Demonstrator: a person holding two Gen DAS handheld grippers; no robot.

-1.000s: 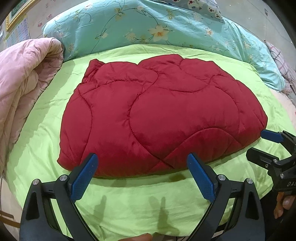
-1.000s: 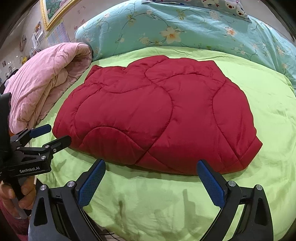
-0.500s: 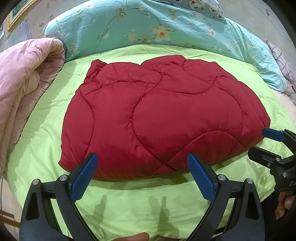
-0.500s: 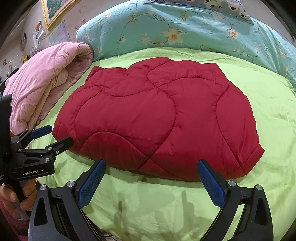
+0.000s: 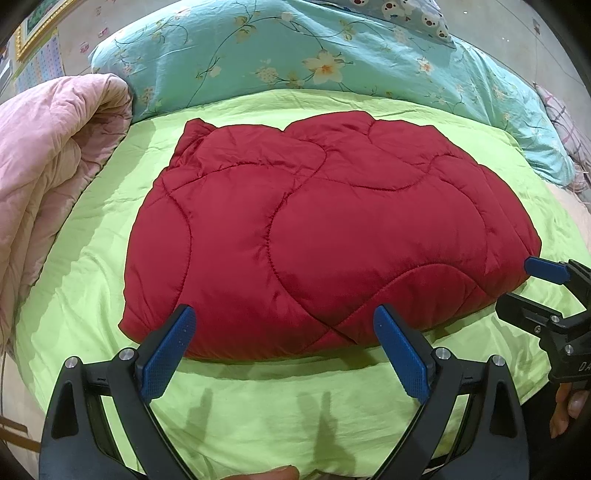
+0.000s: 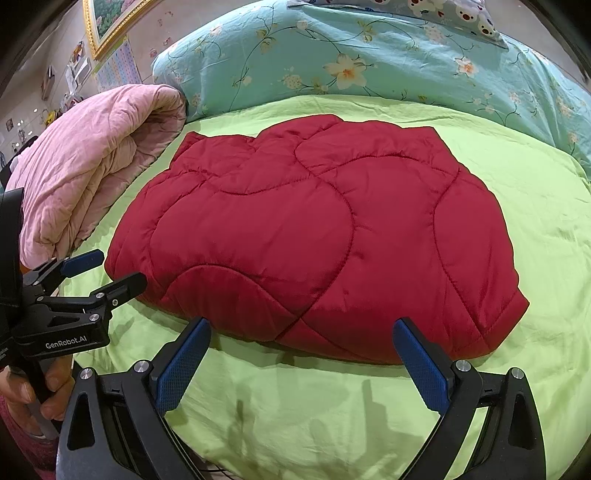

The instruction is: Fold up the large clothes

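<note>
Red quilted jacket (image 5: pixel 325 236) folded, both claws spread empty, framed painting (image 6: pixel 110 18) only in right view

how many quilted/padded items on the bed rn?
2. Red quilted jacket lies flat mid-bed on the green sheet; rolled pink quilt sits at its left edge. Floral bedding behind may hide more.
</note>
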